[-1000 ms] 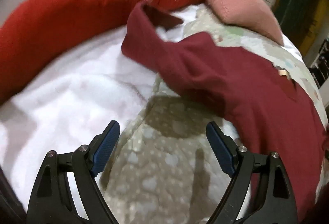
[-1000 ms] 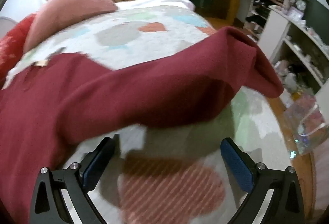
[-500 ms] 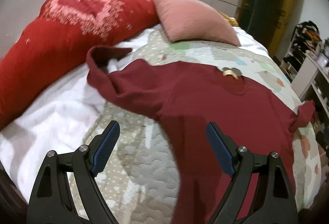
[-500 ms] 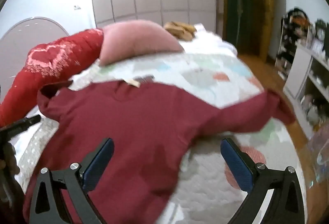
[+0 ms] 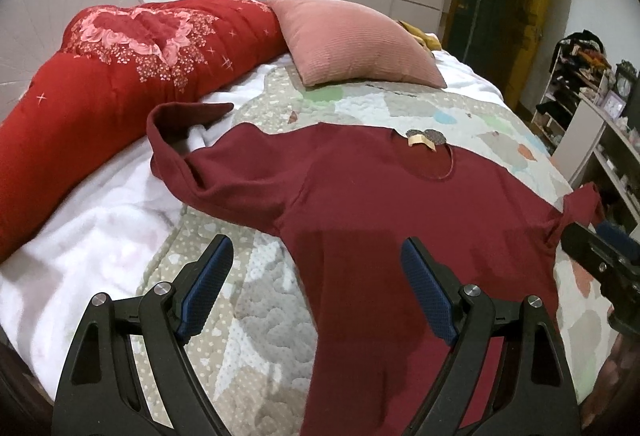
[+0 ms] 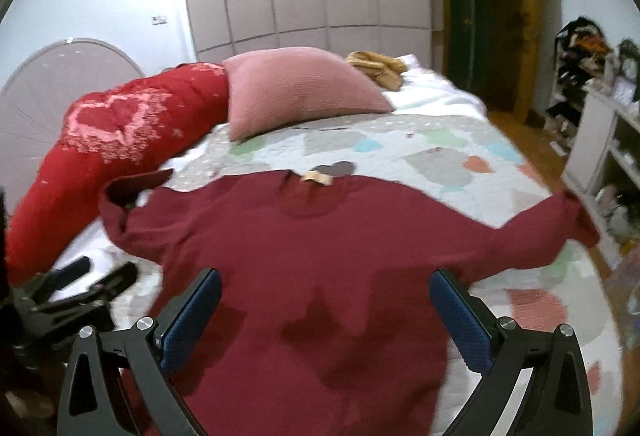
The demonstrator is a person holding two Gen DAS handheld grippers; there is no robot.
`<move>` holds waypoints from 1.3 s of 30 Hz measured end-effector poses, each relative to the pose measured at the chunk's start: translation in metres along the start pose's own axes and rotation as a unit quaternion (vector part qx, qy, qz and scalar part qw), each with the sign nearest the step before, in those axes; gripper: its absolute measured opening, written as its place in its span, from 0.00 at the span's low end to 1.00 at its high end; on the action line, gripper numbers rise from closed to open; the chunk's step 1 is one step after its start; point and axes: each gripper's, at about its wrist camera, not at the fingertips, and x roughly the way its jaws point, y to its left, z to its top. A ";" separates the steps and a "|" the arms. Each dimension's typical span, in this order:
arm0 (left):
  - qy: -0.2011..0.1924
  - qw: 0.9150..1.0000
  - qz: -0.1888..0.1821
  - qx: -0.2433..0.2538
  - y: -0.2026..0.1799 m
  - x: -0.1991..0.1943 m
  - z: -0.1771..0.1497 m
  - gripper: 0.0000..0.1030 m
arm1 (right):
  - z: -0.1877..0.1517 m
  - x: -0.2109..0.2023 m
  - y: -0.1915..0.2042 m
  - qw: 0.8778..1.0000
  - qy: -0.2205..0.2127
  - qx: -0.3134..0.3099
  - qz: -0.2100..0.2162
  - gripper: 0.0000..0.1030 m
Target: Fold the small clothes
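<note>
A dark red long-sleeved top (image 5: 380,204) lies spread flat on the quilted bed, neck with a tan label (image 5: 420,140) toward the pillows. It also shows in the right wrist view (image 6: 312,260). Its left sleeve (image 5: 180,132) is bent back near the white blanket; its right sleeve (image 6: 560,224) reaches toward the bed's right edge. My left gripper (image 5: 316,288) is open and empty above the top's lower left. My right gripper (image 6: 324,312) is open and empty above the top's lower middle.
A pink pillow (image 5: 352,40) and a red floral quilt roll (image 5: 120,76) lie at the head of the bed. A white fleece blanket (image 5: 92,228) covers the left side. Shelves (image 6: 600,140) stand to the right of the bed. A patchwork quilt (image 6: 440,156) covers the mattress.
Both grippers have pulled back and up from the top. The sleeves that were lifted now lie on the bed, and the whole top is in view, spread flat.
</note>
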 end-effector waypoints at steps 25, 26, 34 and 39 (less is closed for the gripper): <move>0.017 1.000 0.012 -0.016 0.040 0.090 0.026 0.84 | 0.018 0.108 0.037 0.997 0.048 0.007 -0.058 1.00; 0.019 1.000 0.012 -0.018 0.042 0.092 0.025 0.84 | 0.019 0.112 0.039 0.997 0.049 0.006 -0.059 1.00; 0.022 0.999 0.000 -0.028 0.057 0.094 0.028 0.84 | 0.021 0.128 0.059 0.997 0.058 -0.007 -0.055 1.00; 0.020 0.999 -0.012 -0.035 0.065 0.089 0.030 0.84 | 0.020 0.138 0.067 0.997 0.069 -0.009 -0.046 1.00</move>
